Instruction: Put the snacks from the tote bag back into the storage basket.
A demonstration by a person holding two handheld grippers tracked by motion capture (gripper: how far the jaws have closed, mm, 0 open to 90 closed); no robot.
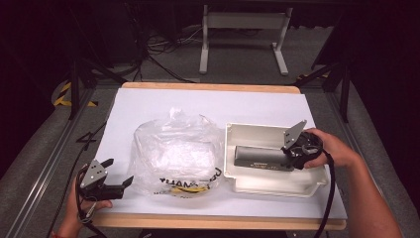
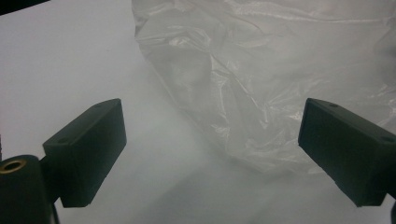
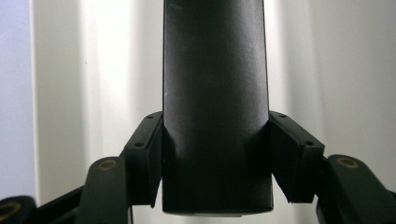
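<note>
1. Box (image 1: 260, 157) work is the step in hand: the right gripper (image 1: 292, 156) has its 2 jaws clamped on 1 end of the long black box, which lies lengthwise inside the white tray (image 1: 277, 184) at the table's right. Whether the box rests on the tray floor or hangs just above it I cannot tell.
2. In the right gripper view the box (image 3: 215, 93) runs straight away between the pads (image 3: 145, 154), both pressed flat on its sides.
3. The left gripper (image 1: 118, 179) has its jaws wide apart with nothing between them, low at the near left edge, just beside the crumpled clear bag (image 1: 176, 153). In its own view the bag (image 2: 261, 84) lies just ahead of the pads.
4. Next move, as I judge it: either lift the box clear of the tray wall or let go of it there; a lift needs a level, firm hold, since only 1 end is gripped.
5. Hard to make out: the pale print on the box's side, the black and yellow print at the bag's near edge, and what the bag holds.
</note>
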